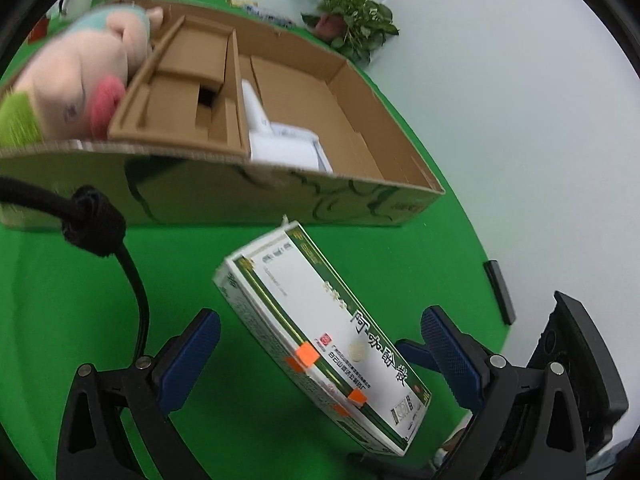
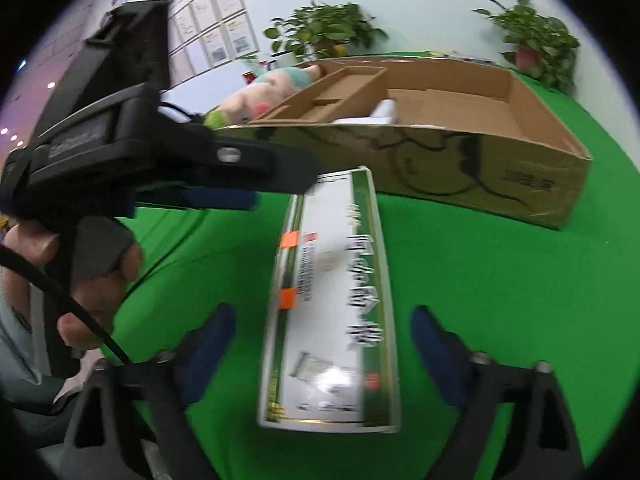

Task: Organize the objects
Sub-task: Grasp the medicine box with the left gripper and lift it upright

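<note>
1. One green bench (image 1: 80, 280) carried everything, and two potted plants (image 2: 324, 32) stood at its far edge by the wall.
2. One long, open cardboard box (image 1: 280, 196) lay across the bench. It held one folded cardboard insert (image 1: 188, 92) towards its left end, one plush pig (image 1: 76, 84) lying against that end beside the insert, and one white packet (image 1: 280, 144) just right of the insert; the right part showed bare cardboard floor.
3. One white-and-green medicine carton (image 1: 320, 340) lay flat on the bench in front of the box, outside it. Its long axis ran from the grippers towards the box wall, slanting in the left wrist view. Two orange tape tabs (image 2: 289, 268) sat along one long edge.
4. The left gripper (image 1: 320, 356) had its fingers spread apart on either side of the carton, not pressing it.
5. The right gripper (image 2: 320, 344) likewise straddled the carton's near end with fingers apart and clear of its sides.
</note>
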The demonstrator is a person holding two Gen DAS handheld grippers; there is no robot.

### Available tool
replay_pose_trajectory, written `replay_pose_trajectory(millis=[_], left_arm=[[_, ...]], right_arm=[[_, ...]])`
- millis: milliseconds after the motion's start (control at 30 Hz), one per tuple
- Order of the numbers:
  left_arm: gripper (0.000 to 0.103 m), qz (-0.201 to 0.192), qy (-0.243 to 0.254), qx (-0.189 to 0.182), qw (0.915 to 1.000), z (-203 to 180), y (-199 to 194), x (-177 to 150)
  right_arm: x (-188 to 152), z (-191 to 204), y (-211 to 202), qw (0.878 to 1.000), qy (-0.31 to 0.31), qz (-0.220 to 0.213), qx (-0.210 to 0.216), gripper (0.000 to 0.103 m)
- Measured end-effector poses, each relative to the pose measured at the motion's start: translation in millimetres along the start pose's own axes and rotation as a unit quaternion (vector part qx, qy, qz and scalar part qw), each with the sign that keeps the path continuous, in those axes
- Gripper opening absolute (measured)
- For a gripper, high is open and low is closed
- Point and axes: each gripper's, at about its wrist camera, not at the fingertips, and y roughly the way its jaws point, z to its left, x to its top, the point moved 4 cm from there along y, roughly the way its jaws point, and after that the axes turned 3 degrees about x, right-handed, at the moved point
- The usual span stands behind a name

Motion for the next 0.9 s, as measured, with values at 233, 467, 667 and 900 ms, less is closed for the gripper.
replay_pose_trajectory(millis=[233, 467, 667, 900], left_arm=[[0.082, 0.043, -0.021, -0.04, 0.9981, 3, 25, -10], [0.067, 0.042, -0.023, -0.038, 0.9981, 7, 29, -10], [0.055, 0.053, -0.032, -0.051, 0.9968, 14, 30, -10], [0.055, 0.056, -0.037, -0.053, 0.9963, 15, 30, -9]], right_arm=[[-3, 16, 9, 0.999, -0.034, 0.018, -0.022, 0.094], [9, 18, 22, 0.998, -0.033, 0.033, -0.046, 0.095], [12, 7, 30, 0.996, -0.018, 0.046, -0.079, 0.083], [13, 0, 30, 0.993, -0.017, 0.059, -0.105, 0.066]])
